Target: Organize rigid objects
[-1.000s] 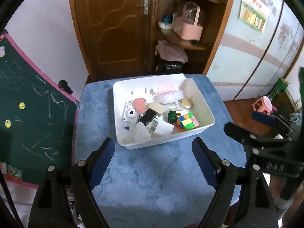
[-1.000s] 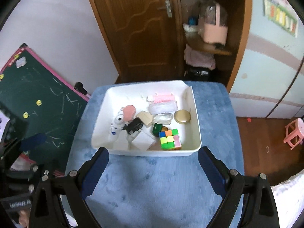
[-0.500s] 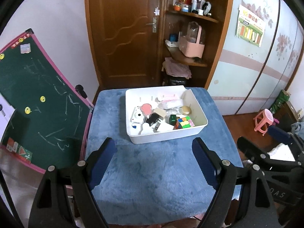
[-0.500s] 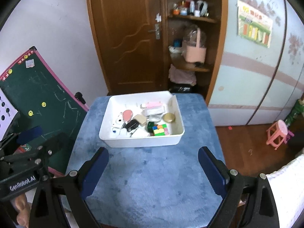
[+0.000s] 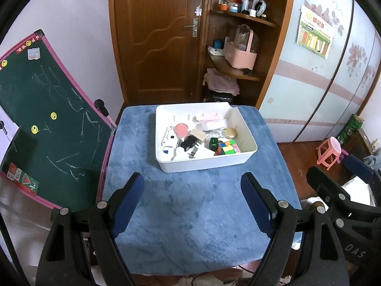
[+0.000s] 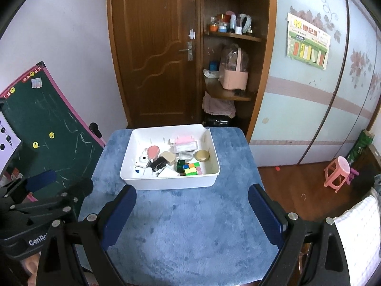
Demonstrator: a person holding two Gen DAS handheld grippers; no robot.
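Left wrist view shows me my left gripper (image 5: 193, 190) with its jaws standing wide apart and nothing between them, above the near half of the blue table cover (image 5: 190, 226). The white bin (image 5: 204, 164) sits at the far edge of this cover, a little toward the right side. Inside it I see a coloured cube (image 5: 228, 148) at the near right corner, a dark green box (image 5: 213, 143) just beside the cube, a round gold tin (image 5: 231, 132) by the right wall, a white toy camera (image 5: 169, 138) by the left wall, and a round pink lid (image 5: 182, 128) behind the camera. A black plug (image 5: 188, 142) lies near the middle. The clear and pink things at the far wall I cannot name for sure.

In the right wrist view my right gripper (image 6: 191, 205) is also wide open and holds nothing, and it hovers over the cover in front of the bin. The green chalkboard (image 5: 42, 119) leans at the left edge of the table.
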